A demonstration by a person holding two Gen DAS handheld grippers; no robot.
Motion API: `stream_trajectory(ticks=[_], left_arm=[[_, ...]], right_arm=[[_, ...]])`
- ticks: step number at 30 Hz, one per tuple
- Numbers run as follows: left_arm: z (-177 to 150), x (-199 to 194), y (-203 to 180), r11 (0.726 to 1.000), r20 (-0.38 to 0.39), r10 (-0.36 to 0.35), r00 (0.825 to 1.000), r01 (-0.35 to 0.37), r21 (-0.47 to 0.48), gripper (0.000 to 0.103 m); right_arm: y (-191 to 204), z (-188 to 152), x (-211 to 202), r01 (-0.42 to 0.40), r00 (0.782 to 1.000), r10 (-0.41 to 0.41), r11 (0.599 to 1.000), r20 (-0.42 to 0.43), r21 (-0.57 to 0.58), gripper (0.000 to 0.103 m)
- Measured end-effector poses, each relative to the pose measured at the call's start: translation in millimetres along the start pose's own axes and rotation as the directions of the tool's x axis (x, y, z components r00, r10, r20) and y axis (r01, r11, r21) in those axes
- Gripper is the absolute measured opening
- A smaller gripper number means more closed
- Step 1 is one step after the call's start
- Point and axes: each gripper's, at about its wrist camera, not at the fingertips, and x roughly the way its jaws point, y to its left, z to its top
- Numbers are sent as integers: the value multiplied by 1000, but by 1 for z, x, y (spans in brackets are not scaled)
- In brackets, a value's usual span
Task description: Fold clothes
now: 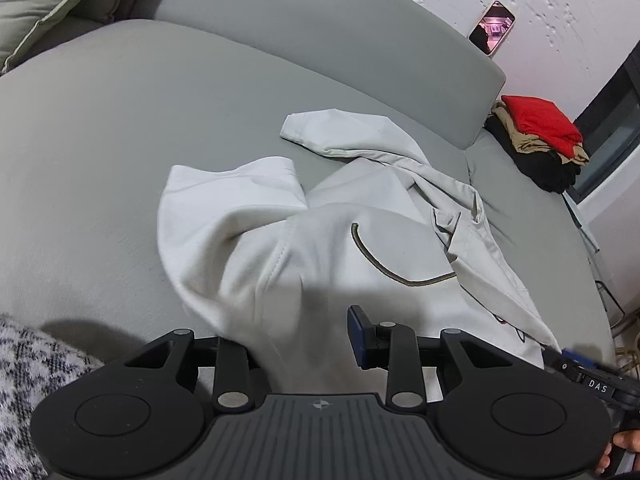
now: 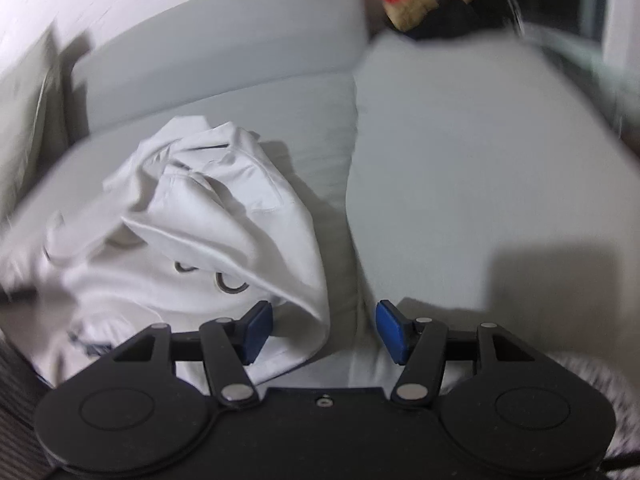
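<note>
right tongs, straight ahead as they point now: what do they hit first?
Likely bare grey sofa cushion. The open right tongs have the white hoodie's edge just inside the left pad; depth is unclear through the blur.

White hoodie (image 1: pixel 320 248), crumpled, unfolded, sleeves splayed, dark drawstring on top

- The left gripper (image 1: pixel 298 336) sits low in the left wrist view, fingers pointing toward the upper part of the frame. Its jaws stand wide apart; the right blue pad (image 1: pixel 355 330) shows, while white cloth covers the left one.
- At the lower right edge of that view, the person's fingers (image 1: pixel 626 440) curl around the other tool's black body.
- The right gripper (image 2: pixel 324 334) fills the bottom of the right wrist view. Both blue pads (image 2: pixel 258 332) are visible, angled inward and clearly separated, clamping nothing.
- That view is motion-blurred, so finer detail of the pose cannot be read.
</note>
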Motion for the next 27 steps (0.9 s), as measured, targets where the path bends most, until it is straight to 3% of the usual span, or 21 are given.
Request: stream_trajectory(ticks=[3, 8, 10, 11, 12, 13, 16, 18, 20, 22, 25, 27], left_arm=[[0, 2, 0, 1000, 4, 1, 1000, -1, -10, 30], [1, 3, 2, 1000, 7, -1, 1000, 1, -21, 30], [1, 2, 2, 1000, 7, 1, 1000, -1, -21, 30], [0, 2, 2, 1000, 8, 2, 1000, -2, -21, 30], [0, 2, 2, 1000, 8, 6, 1000, -5, -19, 30], [0, 2, 1, 1000, 8, 9, 1000, -8, -17, 30], [0, 2, 1, 1000, 10, 12, 1000, -12, -15, 30], [0, 2, 2, 1000, 9, 9, 1000, -9, -19, 30], [1, 2, 4, 1000, 8, 2, 1000, -1, -31, 30], [1, 1, 4, 1000, 8, 3, 1000, -3, -27, 30], [1, 0, 4, 1000, 8, 6, 1000, -5, -25, 30], [0, -1, 5, 999, 7, 2, 1000, -2, -32, 30]], right_arm=[[31, 1, -3, 73, 995, -58, 979, 84, -192, 71], [92, 5, 19, 109, 988, -36, 859, 153, -500, 65], [102, 9, 30, 99, 990, -25, 831, 141, -547, 53], [106, 12, 35, 89, 991, -18, 823, 131, -561, 36], [104, 17, 38, 65, 994, -7, 838, 109, -542, 12], [98, 23, 39, 44, 996, 0, 866, 89, -498, 0], [57, 44, 19, 38, 993, -12, 974, 120, -223, 1], [3, 55, 4, 36, 988, -47, 997, 145, 73, 1], [-59, 65, -3, 17, 986, -78, 925, 146, 380, 1], [-109, 59, 2, -32, 994, -33, 823, 104, 567, 1], [-135, 44, 14, -47, 999, 45, 769, 20, 637, 5], [-140, 30, 6, -111, 993, 115, 725, 40, 679, 21]])
